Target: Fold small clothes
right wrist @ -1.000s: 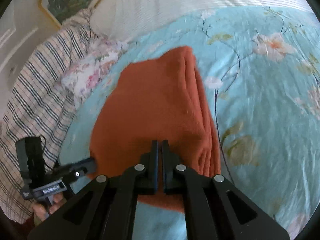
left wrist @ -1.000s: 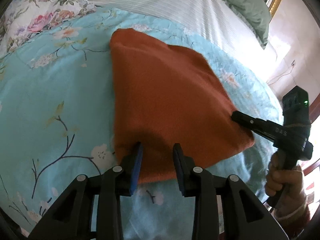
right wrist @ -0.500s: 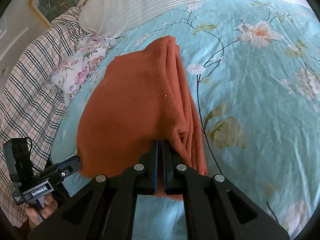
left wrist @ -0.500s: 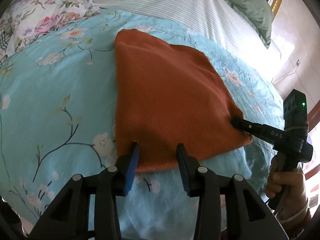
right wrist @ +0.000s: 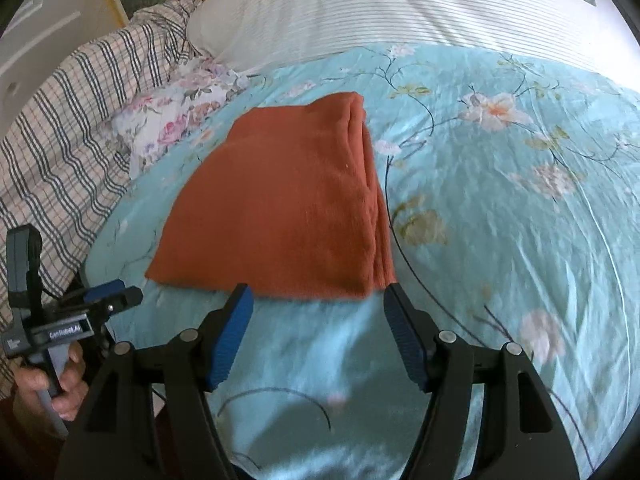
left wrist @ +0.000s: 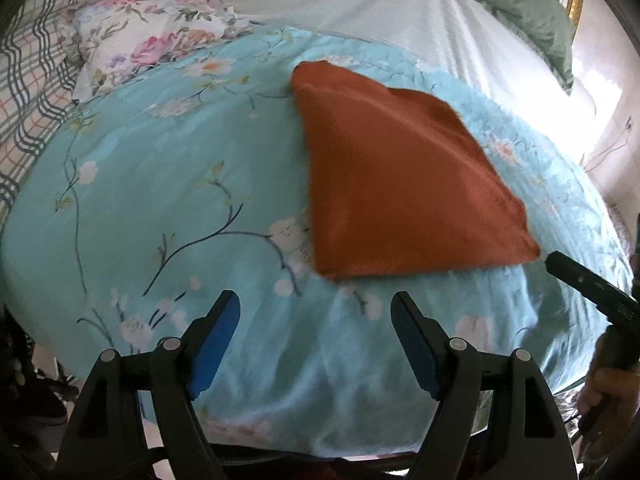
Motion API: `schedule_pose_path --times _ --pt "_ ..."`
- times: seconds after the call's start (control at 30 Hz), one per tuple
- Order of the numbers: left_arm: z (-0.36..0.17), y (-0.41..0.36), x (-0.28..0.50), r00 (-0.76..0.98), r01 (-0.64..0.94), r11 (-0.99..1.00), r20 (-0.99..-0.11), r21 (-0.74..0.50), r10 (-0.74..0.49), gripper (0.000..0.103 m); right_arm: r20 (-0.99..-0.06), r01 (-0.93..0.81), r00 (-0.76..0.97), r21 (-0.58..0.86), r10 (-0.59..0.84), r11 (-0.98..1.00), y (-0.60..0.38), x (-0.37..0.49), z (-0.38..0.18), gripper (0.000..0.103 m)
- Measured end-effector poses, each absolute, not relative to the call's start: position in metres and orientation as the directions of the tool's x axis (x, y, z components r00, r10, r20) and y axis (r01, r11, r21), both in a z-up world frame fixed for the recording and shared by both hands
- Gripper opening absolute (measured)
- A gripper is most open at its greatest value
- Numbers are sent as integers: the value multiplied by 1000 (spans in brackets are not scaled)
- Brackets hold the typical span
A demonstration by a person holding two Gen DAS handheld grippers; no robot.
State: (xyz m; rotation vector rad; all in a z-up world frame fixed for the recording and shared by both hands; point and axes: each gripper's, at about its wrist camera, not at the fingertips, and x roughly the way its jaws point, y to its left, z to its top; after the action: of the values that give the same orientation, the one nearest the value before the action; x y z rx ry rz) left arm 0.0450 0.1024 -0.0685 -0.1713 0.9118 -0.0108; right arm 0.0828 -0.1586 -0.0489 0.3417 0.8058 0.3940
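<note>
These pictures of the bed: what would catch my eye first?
A folded rust-orange knitted garment lies flat on the turquoise floral bedspread. Below it the right gripper stands with blue-padded jaws open and empty. A striped white pillow lies behind.

Matt, fuzzy rust cloth [right wrist: 280, 208] lies on a smooth, faintly glossy floral bedspread [right wrist: 500, 200].
</note>
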Motion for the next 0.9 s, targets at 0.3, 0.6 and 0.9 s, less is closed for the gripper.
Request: schedule_pose_path --times 0.3,0.6,0.9 --pt "-61 95 46 606 -56 995 -795 -84 -34 80 -630 -220 611 445 478 868 -153 83 -42 69" --pt "-40 87 21 643 -31 992 -758 119 111 83 -671 -306 573 358 471 882 -140 65 -33 82" --pt "-37 101 44 638 -55 998 -768 33 61 83 -629 -259 629 384 457 886 -154 107 -16 82"
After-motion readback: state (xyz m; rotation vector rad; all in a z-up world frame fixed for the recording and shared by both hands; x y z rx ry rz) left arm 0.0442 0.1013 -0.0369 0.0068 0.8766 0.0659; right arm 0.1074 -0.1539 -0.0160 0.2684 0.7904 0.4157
